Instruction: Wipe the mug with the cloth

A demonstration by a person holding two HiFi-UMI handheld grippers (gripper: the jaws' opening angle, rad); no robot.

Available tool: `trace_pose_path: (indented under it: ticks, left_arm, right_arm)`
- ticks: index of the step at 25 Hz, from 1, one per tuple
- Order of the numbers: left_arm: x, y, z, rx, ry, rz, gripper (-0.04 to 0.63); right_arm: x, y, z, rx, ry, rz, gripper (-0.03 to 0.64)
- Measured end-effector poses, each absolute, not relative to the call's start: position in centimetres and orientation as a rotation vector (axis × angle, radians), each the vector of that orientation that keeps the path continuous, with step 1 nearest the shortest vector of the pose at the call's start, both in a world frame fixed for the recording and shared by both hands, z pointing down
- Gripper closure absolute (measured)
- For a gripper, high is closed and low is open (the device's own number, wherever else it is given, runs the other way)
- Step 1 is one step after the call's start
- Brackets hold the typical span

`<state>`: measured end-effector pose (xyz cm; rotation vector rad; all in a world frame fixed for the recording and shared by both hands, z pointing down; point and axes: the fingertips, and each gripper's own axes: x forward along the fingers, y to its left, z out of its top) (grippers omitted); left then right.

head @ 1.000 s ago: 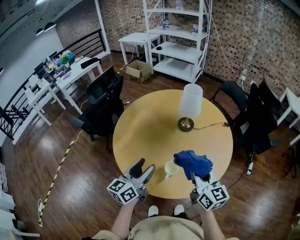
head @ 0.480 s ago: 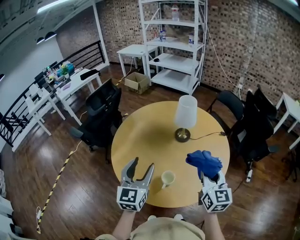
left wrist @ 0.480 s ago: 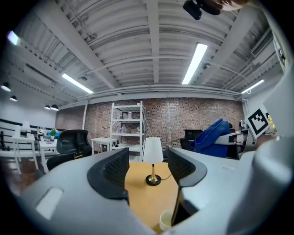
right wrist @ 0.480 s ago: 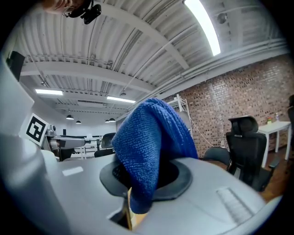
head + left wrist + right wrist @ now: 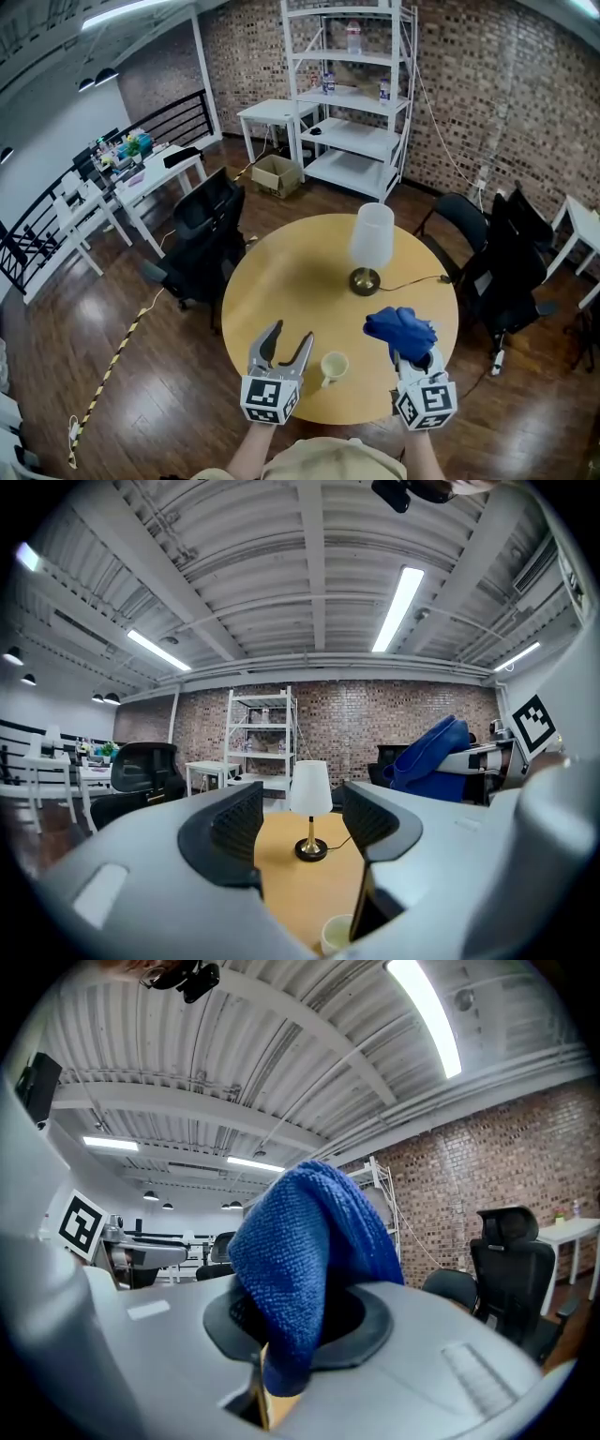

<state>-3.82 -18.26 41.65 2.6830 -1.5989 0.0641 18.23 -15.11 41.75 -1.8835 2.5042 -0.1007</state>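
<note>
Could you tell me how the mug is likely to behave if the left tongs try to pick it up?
The mug looks small and rigid, probably ceramic, so likely light but breakable if dropped. Its smooth round wall may slip between the open left tongs. Standing upright on the smooth table, it could slide or tip when nudged.

Cloth [image 5: 400,328]: blue, coarse looped weave, matt. Mug [image 5: 334,366]: pale, smooth, glossy. Tabletop [image 5: 291,272]: smooth yellow wood, satin. Lamp [image 5: 371,234]: matt white shade, shiny brass-look metal base.
</note>
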Motion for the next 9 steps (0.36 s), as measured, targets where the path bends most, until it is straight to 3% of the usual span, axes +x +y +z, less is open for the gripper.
trace_pose_path:
  ticks: [9]
  left_arm:
    - [-4.3, -18.3, 42.8, 2.664, -1.564, 0.082, 0.342]
  right_arm:
    - [16.8, -15.3, 42.0, -1.845, 2.519, -0.108, 0.552]
